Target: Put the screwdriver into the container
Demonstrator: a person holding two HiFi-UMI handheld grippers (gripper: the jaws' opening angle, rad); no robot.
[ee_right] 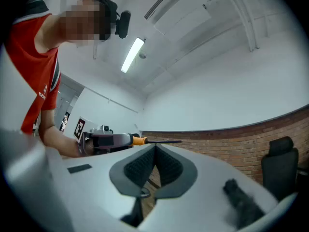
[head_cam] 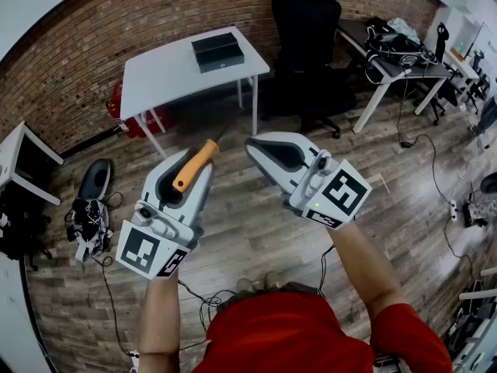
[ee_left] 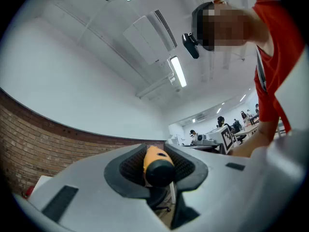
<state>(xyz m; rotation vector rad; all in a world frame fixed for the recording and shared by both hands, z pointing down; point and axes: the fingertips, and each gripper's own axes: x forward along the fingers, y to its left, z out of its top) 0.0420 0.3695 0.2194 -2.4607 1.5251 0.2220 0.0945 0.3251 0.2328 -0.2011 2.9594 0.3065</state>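
Observation:
My left gripper (head_cam: 190,171) is shut on a screwdriver (head_cam: 196,164) by its orange handle, and the thin dark shaft points forward past the jaw tips. In the left gripper view the handle's black butt end (ee_left: 158,167) sits between the ribbed pads (ee_left: 130,166). My right gripper (head_cam: 254,146) hovers just to the right, jaws closed together with nothing between them (ee_right: 155,151); from the right gripper view I see the left gripper (ee_right: 104,141) and the screwdriver (ee_right: 145,140) beside it. The container, a black open box (head_cam: 217,51), rests on a white table (head_cam: 163,72) ahead. Both grippers are held high above the wooden floor.
A black office chair (head_cam: 308,49) stands right of the white table, with a dark desk (head_cam: 388,61) of cluttered gear beyond. Part of another white table (head_cam: 17,155) and a pile of bags and cables (head_cam: 89,208) lie to the left. Cables trail over the floor near my feet.

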